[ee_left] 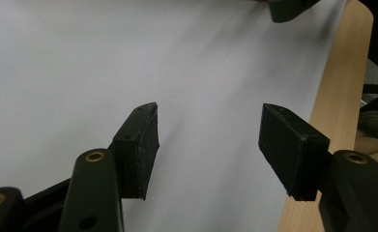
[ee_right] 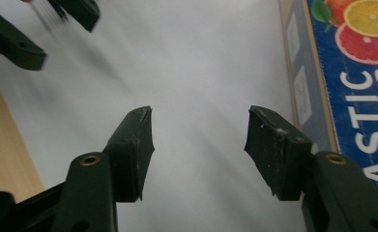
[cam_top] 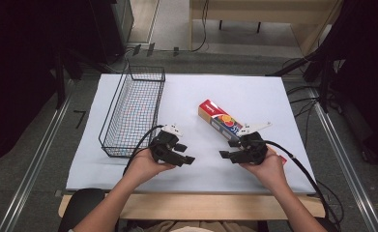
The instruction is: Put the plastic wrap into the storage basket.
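Judging the wrap box light, stiff and crushable, I'd pinch its narrow sides mid-length with my open, empty right tool.

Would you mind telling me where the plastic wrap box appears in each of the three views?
High view: the plastic wrap box lies diagonally right of centre on the white tabletop, just beyond the right gripper.
Left gripper view: not in it.
Right gripper view: the box runs down the right edge.
Shared landmark: the white tabletop.

A white-topped table with a wooden edge stands on grey floor.
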Available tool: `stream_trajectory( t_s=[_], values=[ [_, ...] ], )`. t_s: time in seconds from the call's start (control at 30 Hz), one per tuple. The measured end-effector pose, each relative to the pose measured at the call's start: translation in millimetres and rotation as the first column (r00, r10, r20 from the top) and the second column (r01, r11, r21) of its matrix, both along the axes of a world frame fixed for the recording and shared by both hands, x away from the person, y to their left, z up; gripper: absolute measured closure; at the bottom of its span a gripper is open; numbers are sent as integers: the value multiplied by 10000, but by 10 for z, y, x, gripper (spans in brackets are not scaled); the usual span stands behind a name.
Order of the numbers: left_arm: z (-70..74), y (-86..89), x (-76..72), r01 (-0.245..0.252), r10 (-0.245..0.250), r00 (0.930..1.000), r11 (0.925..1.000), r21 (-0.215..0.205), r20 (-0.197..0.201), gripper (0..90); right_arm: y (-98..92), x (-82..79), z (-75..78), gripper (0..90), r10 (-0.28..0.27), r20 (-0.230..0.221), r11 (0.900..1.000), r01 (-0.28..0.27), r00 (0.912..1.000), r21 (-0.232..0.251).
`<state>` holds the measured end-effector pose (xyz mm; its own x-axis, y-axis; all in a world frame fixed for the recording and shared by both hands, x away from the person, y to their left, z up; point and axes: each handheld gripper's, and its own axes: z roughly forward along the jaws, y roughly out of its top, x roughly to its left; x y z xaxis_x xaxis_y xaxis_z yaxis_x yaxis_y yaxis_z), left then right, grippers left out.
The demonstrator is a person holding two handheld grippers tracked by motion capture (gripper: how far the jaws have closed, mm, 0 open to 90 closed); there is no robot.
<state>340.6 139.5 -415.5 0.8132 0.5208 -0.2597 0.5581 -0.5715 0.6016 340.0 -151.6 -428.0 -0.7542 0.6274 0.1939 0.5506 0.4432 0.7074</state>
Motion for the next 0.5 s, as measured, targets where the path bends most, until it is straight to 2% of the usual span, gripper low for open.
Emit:
stream_trajectory(
  t_s=[0.07,0.2,0.5],
  values=[
    [3,4,-1,-64,64,10000,10000,14,38,400,-7,-10,19,448,4,280,10000,-3,9996,-24],
    [11,23,6,-116,116,9999,9999,77,-15,398,-13,-1,9,449,15,263,9993,-5,9997,-363],
    [39,31,-15,-5,5,10000,10000,-19,32,389,-39,6,35,438,38,404,9989,-19,9992,-469]
  ],
)
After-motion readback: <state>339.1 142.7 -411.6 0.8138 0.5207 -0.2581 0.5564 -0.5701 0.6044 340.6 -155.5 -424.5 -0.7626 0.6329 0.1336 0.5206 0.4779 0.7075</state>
